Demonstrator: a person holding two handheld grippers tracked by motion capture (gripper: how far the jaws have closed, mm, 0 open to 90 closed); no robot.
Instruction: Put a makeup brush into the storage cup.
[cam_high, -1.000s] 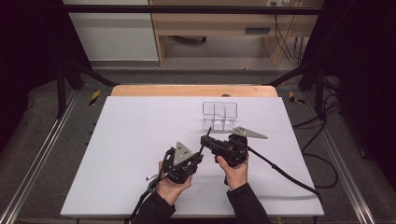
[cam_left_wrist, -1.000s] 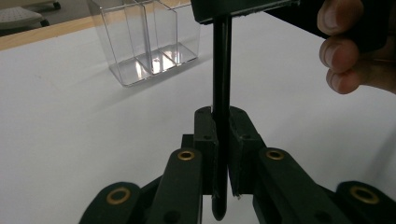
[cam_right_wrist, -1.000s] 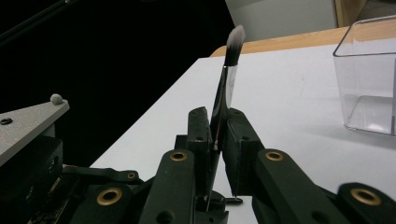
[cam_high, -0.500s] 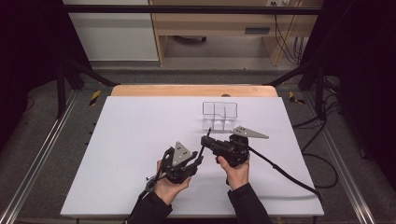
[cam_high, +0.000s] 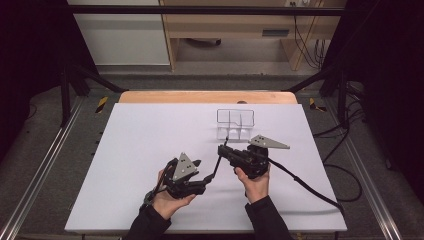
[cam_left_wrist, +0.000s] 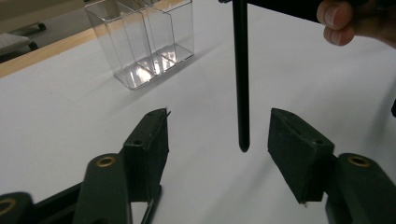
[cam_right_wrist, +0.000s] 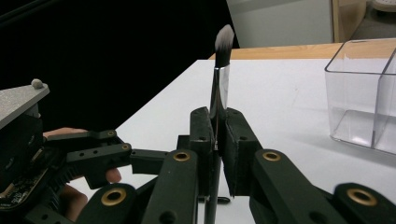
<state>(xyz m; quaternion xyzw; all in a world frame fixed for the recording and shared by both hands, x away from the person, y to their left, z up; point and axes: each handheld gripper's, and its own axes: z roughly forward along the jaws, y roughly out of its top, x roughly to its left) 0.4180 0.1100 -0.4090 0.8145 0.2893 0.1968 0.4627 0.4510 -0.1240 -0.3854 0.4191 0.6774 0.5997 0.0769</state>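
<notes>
A makeup brush (cam_right_wrist: 222, 84) with a black handle, silver ferrule and pale bristles stands between the pads of my right gripper (cam_right_wrist: 217, 116), which is shut on it. In the high view the brush handle (cam_high: 216, 167) slants down from the right gripper (cam_high: 223, 150) toward my left gripper (cam_high: 202, 176). The left gripper (cam_left_wrist: 224, 135) has just been opening. Its pads stand apart on either side of the handle tip (cam_left_wrist: 242, 116) without touching it. A clear divided organizer (cam_high: 235, 122) sits just beyond both grippers.
The white tabletop (cam_high: 150, 130) stretches wide to the left, with a wooden edge (cam_high: 200, 96) at the back. The right gripper's cable (cam_high: 305, 185) trails off to the right. Metal frame rails run along both sides of the table.
The left gripper's jaws have opened and let go of the brush handle's lower end. The right gripper has stayed in place with the brush.
</notes>
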